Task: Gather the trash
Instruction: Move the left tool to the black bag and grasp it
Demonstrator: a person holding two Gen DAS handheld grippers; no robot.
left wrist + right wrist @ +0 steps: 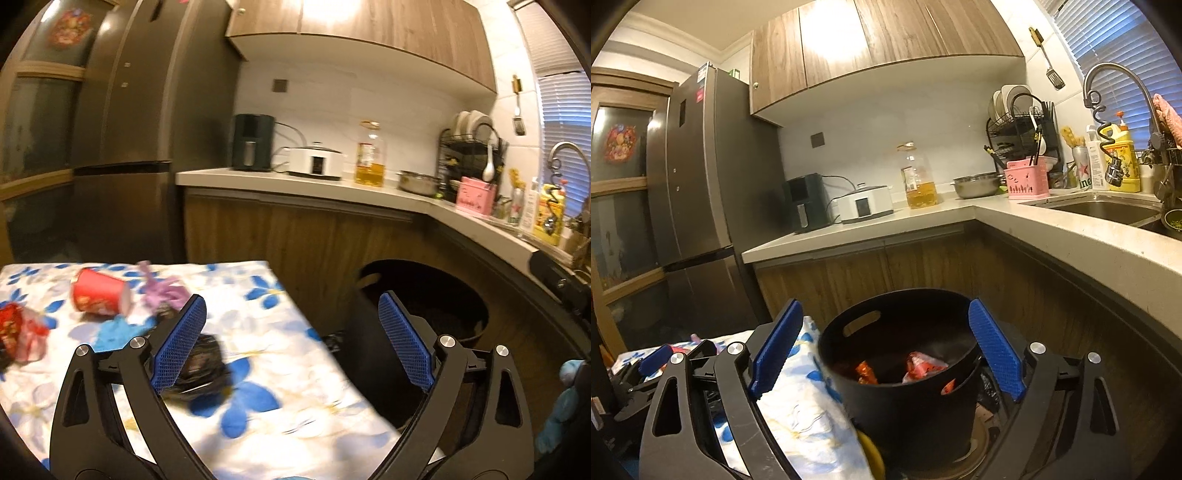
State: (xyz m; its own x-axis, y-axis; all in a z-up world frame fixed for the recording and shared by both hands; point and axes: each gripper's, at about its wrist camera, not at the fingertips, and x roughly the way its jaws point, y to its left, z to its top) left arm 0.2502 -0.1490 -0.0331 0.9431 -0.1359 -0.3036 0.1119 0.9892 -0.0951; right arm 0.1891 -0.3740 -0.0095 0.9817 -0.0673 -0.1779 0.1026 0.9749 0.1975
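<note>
My left gripper (291, 339) is open and empty above the right edge of the table with the floral cloth (280, 413). A crumpled black wrapper (207, 369) lies on the cloth just beside its left finger. Further left lie a red paper cup (99, 295) on its side, a purple glove (162, 291), a blue scrap (114, 332) and a red wrapper (18, 332). The black trash bin (905, 387) stands beside the table. My right gripper (882, 350) is open and empty over the bin, which holds red and orange wrappers (923, 365). The left gripper's fingers (653, 358) show at the left.
An L-shaped kitchen counter (997, 218) runs behind the bin, with an air fryer, a white cooker, an oil bottle (919, 177), a metal bowl, a dish rack and a sink (1108, 210). A tall fridge (701, 203) stands at the left.
</note>
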